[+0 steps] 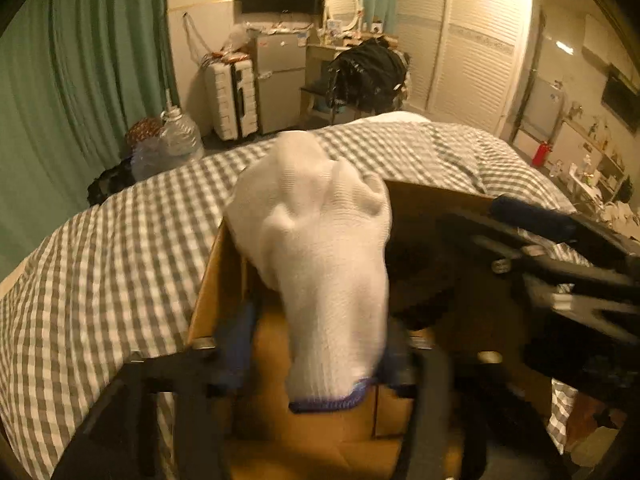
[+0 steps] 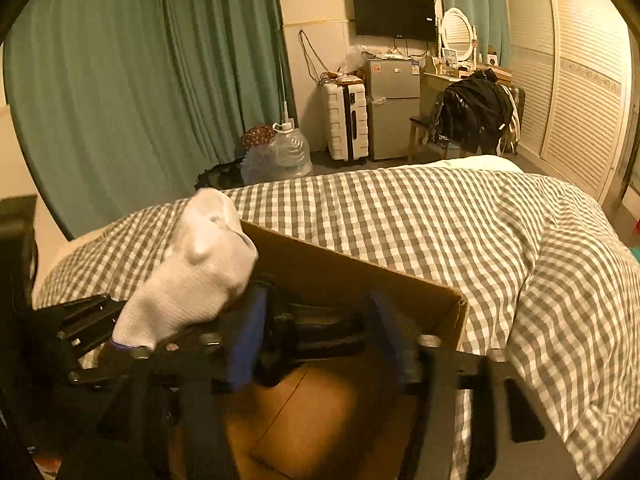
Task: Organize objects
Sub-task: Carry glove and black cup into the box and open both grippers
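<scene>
White sock (image 1: 320, 248) over cardboard box (image 1: 436, 196)

— Where is the box?
— The cardboard box (image 2: 352, 276) rests on the bed (image 2: 460, 216).
— And the glove?
— The glove (image 1: 320, 248) drapes over the box's far left rim. Behind the bed, the suitcase (image 2: 346, 120) stands left of the fridge (image 2: 392, 108).

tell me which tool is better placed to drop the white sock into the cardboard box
Left. The left tool has the white sock in its grip, hanging over the open cardboard box. The right tool is open inside the box, holding nothing.
</scene>
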Available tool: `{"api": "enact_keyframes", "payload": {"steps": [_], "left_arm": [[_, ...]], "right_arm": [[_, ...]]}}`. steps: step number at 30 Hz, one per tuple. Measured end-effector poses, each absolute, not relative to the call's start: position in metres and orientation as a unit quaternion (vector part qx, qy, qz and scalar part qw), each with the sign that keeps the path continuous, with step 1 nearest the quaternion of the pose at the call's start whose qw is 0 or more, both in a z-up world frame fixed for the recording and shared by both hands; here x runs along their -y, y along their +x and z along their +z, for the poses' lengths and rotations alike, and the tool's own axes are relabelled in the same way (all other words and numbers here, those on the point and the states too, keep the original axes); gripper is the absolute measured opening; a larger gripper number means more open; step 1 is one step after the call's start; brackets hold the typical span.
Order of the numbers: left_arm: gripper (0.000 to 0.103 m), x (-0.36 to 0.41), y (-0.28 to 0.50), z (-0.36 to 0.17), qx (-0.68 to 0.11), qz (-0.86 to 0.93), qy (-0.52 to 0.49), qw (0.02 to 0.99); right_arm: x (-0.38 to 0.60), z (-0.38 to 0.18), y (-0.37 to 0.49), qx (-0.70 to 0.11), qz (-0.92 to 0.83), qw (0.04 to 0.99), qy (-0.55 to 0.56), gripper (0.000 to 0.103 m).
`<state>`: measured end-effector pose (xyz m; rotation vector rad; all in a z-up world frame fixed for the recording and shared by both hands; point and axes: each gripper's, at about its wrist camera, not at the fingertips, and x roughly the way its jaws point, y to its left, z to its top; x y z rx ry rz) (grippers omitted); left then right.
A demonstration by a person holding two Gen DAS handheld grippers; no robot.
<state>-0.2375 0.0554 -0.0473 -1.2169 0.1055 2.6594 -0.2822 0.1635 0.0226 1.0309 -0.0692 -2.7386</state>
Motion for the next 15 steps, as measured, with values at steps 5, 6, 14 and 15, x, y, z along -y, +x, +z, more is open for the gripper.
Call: {"api": "enact_keyframes", "payload": {"steps": [5, 6, 14, 15], "left_arm": [[0.082, -0.046, -0.216, -0.043, -0.026, 0.905, -0.411, 0.107], [0.082, -0.044, -0.211, -0.04, -0.021, 0.906, -0.41, 0.104], [0.093, -0.026, -0.158, -0.008, 0.008, 0.916, -0.393, 0.08], [0.093, -0.024, -0.148, -0.006, 0.01, 0.919, -0.387, 0.077]], "right_arm": [[-0.167, 0.033, -0.256, 0.037, -0.937, 0.117, 0.329, 0.074], [-0.17, 0.036, -0.249, 0.04, -0.938, 0.113, 0.324, 0.074], [-0.19, 0.074, -0.195, 0.052, -0.945, 0.106, 0.304, 0.078], [-0.19, 0.077, -0.185, 0.048, -0.947, 0.105, 0.301, 0.079]]}}
